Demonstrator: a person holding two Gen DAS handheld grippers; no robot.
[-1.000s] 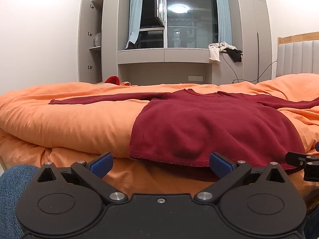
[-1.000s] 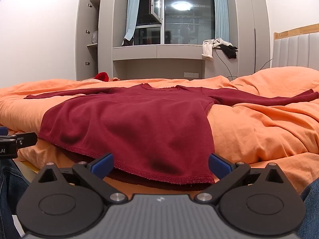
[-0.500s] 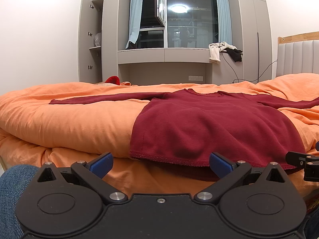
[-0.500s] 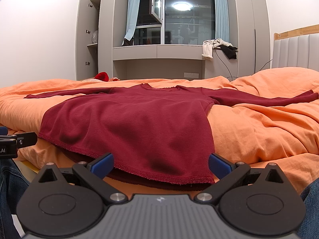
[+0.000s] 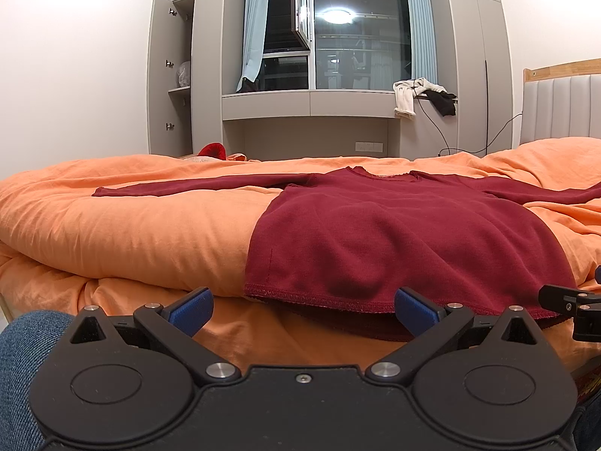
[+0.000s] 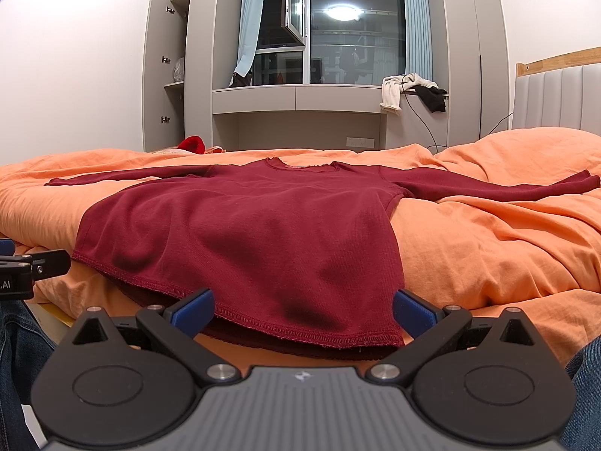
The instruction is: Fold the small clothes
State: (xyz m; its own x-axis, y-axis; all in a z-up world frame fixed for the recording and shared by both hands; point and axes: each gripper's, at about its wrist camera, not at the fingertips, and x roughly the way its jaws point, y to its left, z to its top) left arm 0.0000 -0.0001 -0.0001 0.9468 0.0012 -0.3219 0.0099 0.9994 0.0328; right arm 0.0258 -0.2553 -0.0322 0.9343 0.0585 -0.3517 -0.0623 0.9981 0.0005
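Orange duvet [image 5: 131, 233] covers bed, fills both views. Dark red long-sleeved top [image 5: 394, 240] spread flat on it, neck far, hem near, sleeves out sideways; long axis runs straight away from both tongs.

Left gripper [image 5: 302, 310]: released, jaws wide, just short of hem's left corner. Right gripper [image 6: 302, 310]: also released, wide, hem's right corner between its blue pads [image 6: 193, 310], apparently not touching, low angle makes this hard to judge.

Judgement: neither nearer; each faces own hem corner, folding not begun.
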